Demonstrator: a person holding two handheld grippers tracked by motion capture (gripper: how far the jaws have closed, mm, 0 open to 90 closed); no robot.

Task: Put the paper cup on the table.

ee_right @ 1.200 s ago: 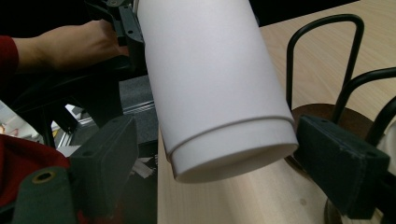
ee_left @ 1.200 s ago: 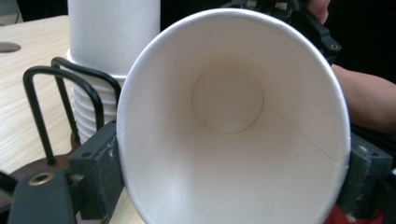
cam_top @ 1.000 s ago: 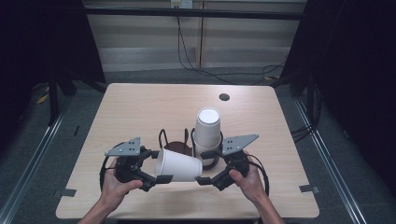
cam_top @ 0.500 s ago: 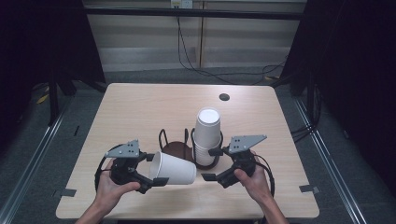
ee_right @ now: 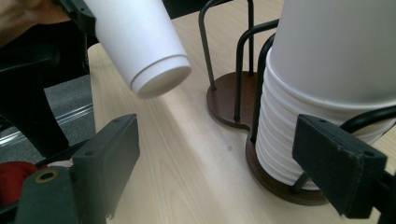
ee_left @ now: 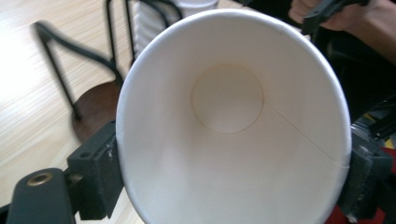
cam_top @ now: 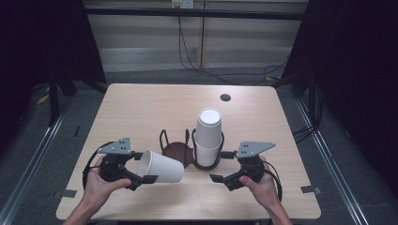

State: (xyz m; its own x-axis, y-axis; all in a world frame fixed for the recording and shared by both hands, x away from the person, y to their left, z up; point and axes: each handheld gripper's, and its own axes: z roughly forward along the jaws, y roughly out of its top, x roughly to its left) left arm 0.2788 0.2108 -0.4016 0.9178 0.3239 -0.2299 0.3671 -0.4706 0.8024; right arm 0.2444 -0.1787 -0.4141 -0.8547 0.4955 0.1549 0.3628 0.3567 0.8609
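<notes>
Your left tool (cam_top: 141,174) clamps the white paper cup (cam_top: 161,167) near its rim at the tabletop's (cam_top: 141,112) seven o'clock, your right tool (cam_top: 224,179) gaping empty; it's light and crushable, so squeeze gently.

Cup stack (cam_top: 208,138) in holder (cam_top: 180,152) right slot; loose cup (cam_top: 161,166) left.

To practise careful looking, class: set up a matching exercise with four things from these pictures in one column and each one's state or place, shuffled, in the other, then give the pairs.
Things
1. single paper cup
2. stack of cups
3. right gripper
4. round hole

States or places
A. open, holding nothing
B. far side of the table
C. upright in the wire holder
D. on its side, in the left gripper

Pairs: 1-D, 2-C, 3-A, 4-B
</notes>
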